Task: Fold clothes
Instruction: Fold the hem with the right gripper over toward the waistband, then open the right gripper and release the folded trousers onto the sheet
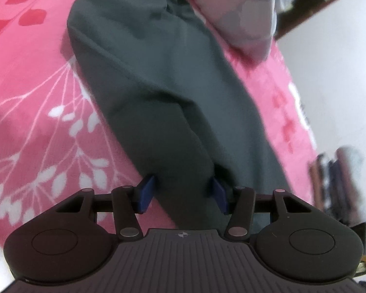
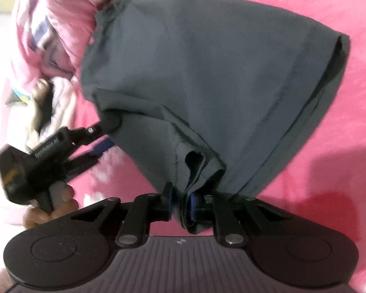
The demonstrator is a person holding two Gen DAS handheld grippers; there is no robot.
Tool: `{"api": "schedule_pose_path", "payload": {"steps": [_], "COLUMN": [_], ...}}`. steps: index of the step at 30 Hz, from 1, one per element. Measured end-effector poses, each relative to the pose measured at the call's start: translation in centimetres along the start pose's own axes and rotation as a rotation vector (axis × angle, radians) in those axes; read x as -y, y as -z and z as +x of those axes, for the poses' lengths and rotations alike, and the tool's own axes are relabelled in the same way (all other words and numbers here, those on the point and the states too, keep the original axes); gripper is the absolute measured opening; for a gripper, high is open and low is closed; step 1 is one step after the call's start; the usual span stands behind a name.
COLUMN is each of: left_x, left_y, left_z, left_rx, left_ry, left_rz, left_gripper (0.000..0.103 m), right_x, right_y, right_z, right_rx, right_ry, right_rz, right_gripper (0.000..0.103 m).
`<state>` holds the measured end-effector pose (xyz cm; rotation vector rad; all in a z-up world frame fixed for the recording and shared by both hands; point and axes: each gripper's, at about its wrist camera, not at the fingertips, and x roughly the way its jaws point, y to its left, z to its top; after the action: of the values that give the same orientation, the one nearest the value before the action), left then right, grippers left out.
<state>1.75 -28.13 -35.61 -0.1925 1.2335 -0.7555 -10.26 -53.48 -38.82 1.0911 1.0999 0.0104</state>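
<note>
Where pink floral bedspread (image 1: 36, 122) meets white wall at three o'clock: one dark grey garment (image 1: 146, 85), pinched by right gripper (image 2: 180, 202); left gripper (image 1: 183, 190) spread around fabric.

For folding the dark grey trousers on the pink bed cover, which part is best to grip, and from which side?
Grip the dark grey trousers at the bunched hem, coming from the near end along the legs. The right hand-held gripper already pinches that hem; the left hand-held gripper straddles the other leg, apparently open. The gathered waistband lies far away.
</note>
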Motion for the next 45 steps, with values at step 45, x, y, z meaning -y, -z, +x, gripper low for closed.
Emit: {"api": "schedule_pose_path", "payload": {"steps": [45], "left_x": [10.9], "left_y": [11.9], "left_z": [0.2], "left_rx": [-0.126], "left_ry": [0.05], "left_rz": [1.326], "left_gripper": [0.051], "right_x": [6.7], "right_y": [-2.1], "right_z": [-6.4], "right_rx": [0.133], "right_ry": [0.045], "right_rz": [0.468], "right_gripper": [0.047]}}
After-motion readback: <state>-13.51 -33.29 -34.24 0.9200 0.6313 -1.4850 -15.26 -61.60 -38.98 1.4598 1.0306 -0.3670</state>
